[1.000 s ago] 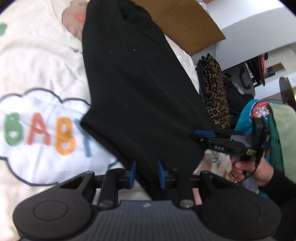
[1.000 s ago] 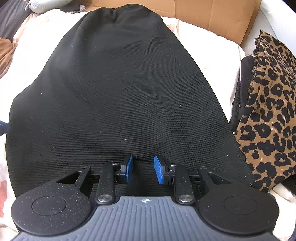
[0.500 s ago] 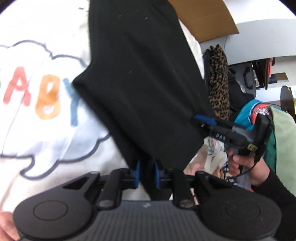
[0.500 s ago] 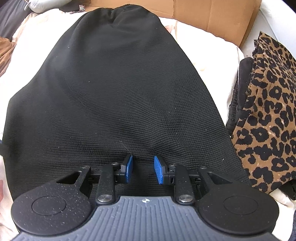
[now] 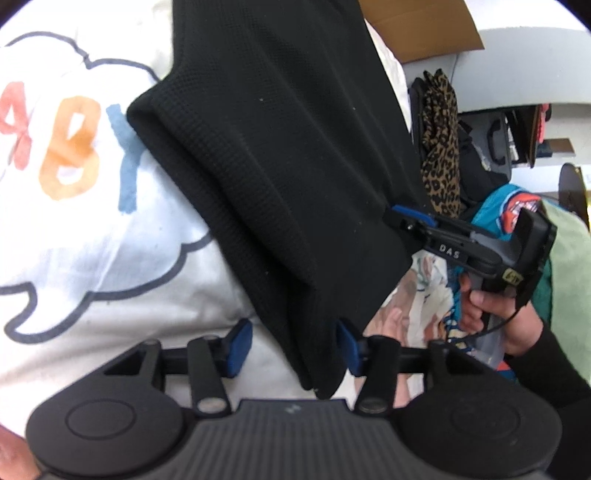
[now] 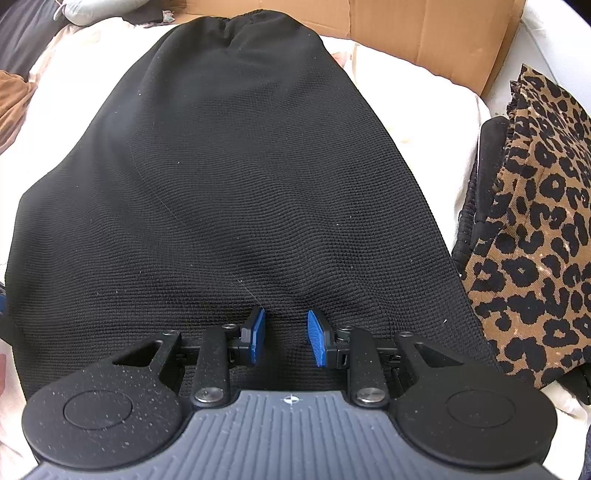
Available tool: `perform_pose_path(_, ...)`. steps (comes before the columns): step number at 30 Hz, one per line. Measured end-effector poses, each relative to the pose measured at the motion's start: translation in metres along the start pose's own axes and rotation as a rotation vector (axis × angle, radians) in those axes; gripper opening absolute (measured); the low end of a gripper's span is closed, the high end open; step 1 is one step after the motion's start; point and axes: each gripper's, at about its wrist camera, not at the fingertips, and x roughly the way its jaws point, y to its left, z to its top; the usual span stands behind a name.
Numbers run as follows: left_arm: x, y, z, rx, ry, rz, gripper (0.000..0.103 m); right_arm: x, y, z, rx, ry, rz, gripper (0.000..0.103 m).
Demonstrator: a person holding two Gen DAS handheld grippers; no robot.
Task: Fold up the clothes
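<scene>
In the left wrist view, the left gripper [image 5: 291,347] has its blue-padded fingers spread wide apart, with the lower corner of a black ribbed knit garment [image 5: 280,155] hanging loose between them; the right pad touches or sits just beside the cloth, the left pad stands clear of it, so nothing is clamped. The garment lies folded double over a white blanket printed with a cloud outline and coloured letters [image 5: 85,206]. To the right, the right gripper [image 5: 406,216] reaches in at the garment's edge, carried by a hand [image 5: 491,317] in a dark sleeve; whether its fingers pinch the cloth cannot be told from here. A leopard-print cloth [image 5: 441,147] and a brown cardboard sheet [image 5: 417,26] lie beyond. In the right wrist view, the right gripper [image 6: 284,336] is partly open, its blue pads set apart above the near hem of the black garment, grasping nothing. The garment spreads flat away from the camera towards the cardboard, with the leopard-print cloth just beside its right edge.
</scene>
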Motion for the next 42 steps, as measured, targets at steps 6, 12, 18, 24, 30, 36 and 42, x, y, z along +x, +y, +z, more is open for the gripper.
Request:
perform_pose_path(6, 0.0, 0.019, -0.004, -0.115, -0.052, -0.101, 0.053, -0.003, 0.001, -0.013, 0.0, 0.0, 0.002, 0.031)
perform_pose_path(12, 0.006, 0.024, -0.008, -0.142, -0.081, -0.126, 0.034, 0.001, 0.004, -0.008, 0.0, 0.001, 0.0, 0.031)
perform_pose_path(18, 0.01, 0.029, -0.013, -0.148, -0.107, -0.147, 0.022, 0.007, 0.0, -0.001, 0.006, 0.0, 0.0, 0.031)
perform_pose_path(24, 0.019, 0.022, -0.012, -0.11, -0.089, -0.139, 0.016, 0.004, -0.002, -0.001, 0.026, -0.007, -0.002, 0.031)
perform_pose_path(30, 0.015, 0.016, -0.009, -0.08, -0.062, -0.109, 0.008, 0.0, -0.003, -0.001, 0.045, -0.015, -0.004, 0.031)
perform_pose_path(36, -0.005, -0.003, 0.006, -0.006, -0.001, -0.028, 0.007, -0.01, -0.01, 0.0, 0.084, -0.074, -0.019, 0.032)
perform_pose_path(42, -0.033, -0.01, 0.012, 0.009, 0.026, 0.006, 0.007, -0.019, -0.03, -0.002, 0.141, -0.139, -0.073, 0.032)
